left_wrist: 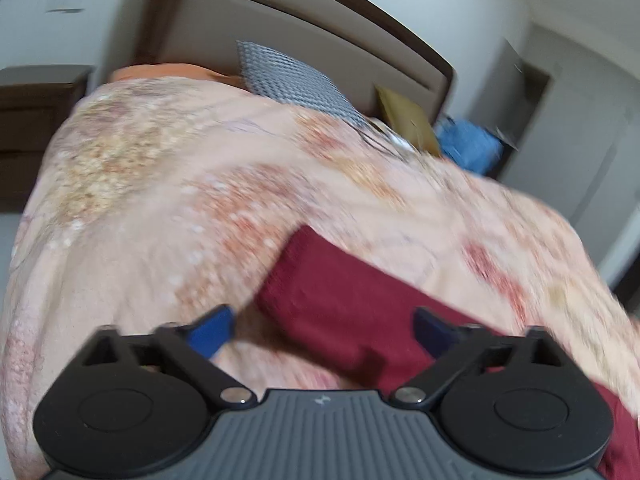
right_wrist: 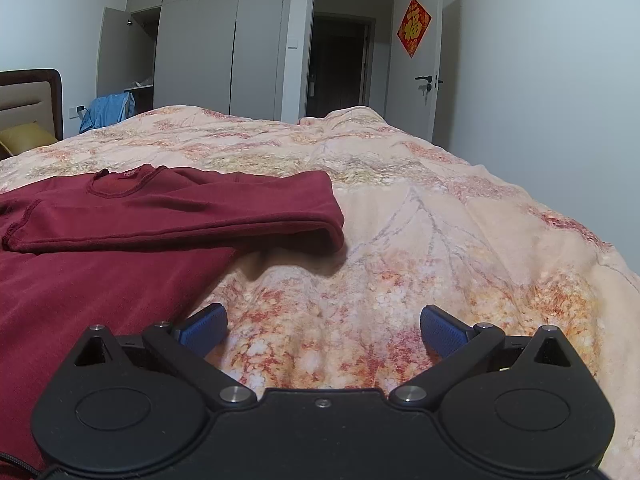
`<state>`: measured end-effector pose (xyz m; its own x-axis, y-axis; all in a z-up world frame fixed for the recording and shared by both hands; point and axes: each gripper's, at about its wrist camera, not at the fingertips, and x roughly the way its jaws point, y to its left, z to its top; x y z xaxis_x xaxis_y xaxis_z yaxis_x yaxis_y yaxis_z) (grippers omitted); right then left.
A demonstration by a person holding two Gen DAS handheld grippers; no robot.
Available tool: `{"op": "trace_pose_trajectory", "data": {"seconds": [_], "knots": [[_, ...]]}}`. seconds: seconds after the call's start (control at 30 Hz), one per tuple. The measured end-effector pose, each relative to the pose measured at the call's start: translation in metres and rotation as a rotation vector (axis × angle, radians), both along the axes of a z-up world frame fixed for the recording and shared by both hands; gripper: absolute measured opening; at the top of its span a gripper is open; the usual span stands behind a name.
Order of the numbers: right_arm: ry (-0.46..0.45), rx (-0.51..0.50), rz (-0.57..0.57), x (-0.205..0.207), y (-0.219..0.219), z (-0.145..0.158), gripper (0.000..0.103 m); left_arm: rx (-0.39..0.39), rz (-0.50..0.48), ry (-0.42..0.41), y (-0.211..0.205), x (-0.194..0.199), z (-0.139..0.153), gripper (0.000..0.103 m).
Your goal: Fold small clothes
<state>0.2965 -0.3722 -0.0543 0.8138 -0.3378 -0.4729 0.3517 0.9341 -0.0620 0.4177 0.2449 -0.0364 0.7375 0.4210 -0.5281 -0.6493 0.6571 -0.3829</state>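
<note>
Both your grippers were released over the bed, with the dark red long-sleeved top lying on the floral quilt.

Your left gripper hung spread above the dark red top, nothing pinched between its blue pads; that view was blurred. Your right gripper stood wide apart over bare floral quilt, just right of the top. The top lay flat, one sleeve folded across its chest below the neckline.
</note>
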Motion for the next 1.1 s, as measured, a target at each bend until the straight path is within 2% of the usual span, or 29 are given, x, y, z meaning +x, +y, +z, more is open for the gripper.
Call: {"op": "trace_pose_trajectory", "data": {"seconds": [0.07,0.13,0.23,0.33,0.5,0.63,0.77,0.93,1.1], "knots": [[-0.020,-0.010,0.006,-0.002,0.001,0.001,0.103,0.025,0.034,0.016,0.002,-0.001,0.003,0.049],[-0.039,-0.025,0.017,-0.005,0.005,0.002,0.103,0.038,0.055,0.038,0.007,0.003,0.004,0.024],[-0.046,-0.056,0.031,-0.006,0.010,0.002,0.103,0.047,0.047,0.021,0.010,0.004,0.010,0.007],[-0.049,-0.076,0.041,-0.005,0.014,0.002,0.103,0.108,0.015,-0.015,0.004,0.007,0.026,0.007],[-0.064,-0.062,0.046,-0.007,0.013,0.002,0.103,0.267,-0.105,-0.091,-0.034,0.019,0.074,0.007],[-0.078,-0.040,0.046,-0.009,0.010,0.002,0.103,0.368,-0.252,-0.193,-0.092,0.028,0.120,0.007],[-0.088,-0.031,0.047,-0.011,0.009,0.003,0.103,0.432,-0.456,-0.284,-0.170,0.036,0.151,0.007],[-0.092,-0.027,0.051,-0.012,0.009,0.003,0.103,0.487,-0.714,-0.328,-0.275,0.053,0.159,0.007],[-0.095,-0.017,0.054,-0.012,0.008,0.003,0.103,0.467,-0.889,-0.321,-0.365,0.070,0.135,0.007]]}}
